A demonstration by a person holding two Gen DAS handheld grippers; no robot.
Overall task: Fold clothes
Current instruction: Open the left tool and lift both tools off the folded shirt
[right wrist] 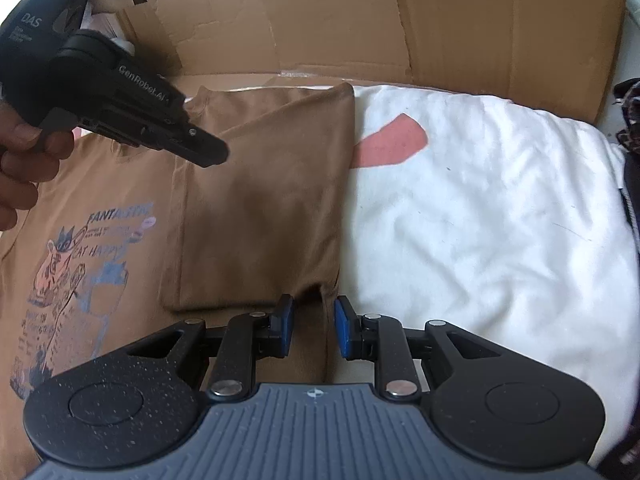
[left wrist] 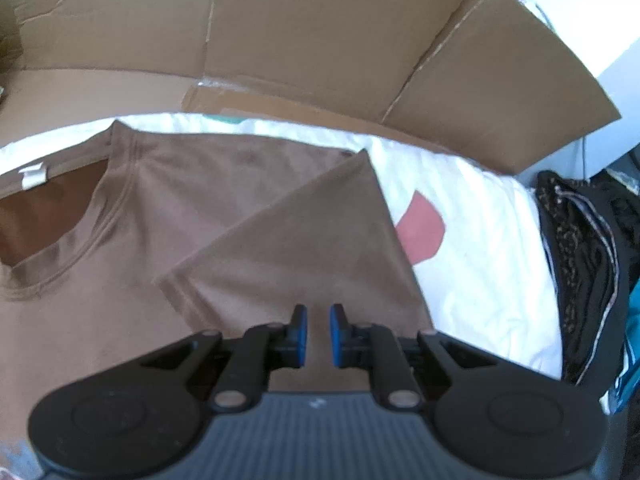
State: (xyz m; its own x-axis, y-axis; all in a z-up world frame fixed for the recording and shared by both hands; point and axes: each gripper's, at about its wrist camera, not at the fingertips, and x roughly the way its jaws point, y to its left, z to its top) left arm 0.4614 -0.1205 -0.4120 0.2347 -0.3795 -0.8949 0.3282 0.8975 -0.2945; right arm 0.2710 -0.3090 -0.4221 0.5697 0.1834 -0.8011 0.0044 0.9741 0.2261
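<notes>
A brown T-shirt (right wrist: 260,208) with a blue cartoon print (right wrist: 80,264) lies flat on a white blanket, its right side folded inward over the body. In the left wrist view I see its neckline (left wrist: 60,240) with a white label and the folded sleeve (left wrist: 300,248) as a triangle. My right gripper (right wrist: 314,312) stands open at the near corner of the folded panel, with a small pucker of cloth (right wrist: 320,292) just beyond its pads, which do not press on it. My left gripper (left wrist: 318,320) hovers over the folded sleeve, nearly shut, with nothing in it. It also shows in the right wrist view as the left gripper (right wrist: 212,156) above the shoulder.
Flattened cardboard (right wrist: 440,20) stands behind the bedding. The white blanket (right wrist: 480,200) with a pink patch (right wrist: 392,144) spreads to the right of the shirt. A pile of dark clothes (left wrist: 580,260) lies at the far right. A person's hand (right wrist: 24,160) holds the left gripper.
</notes>
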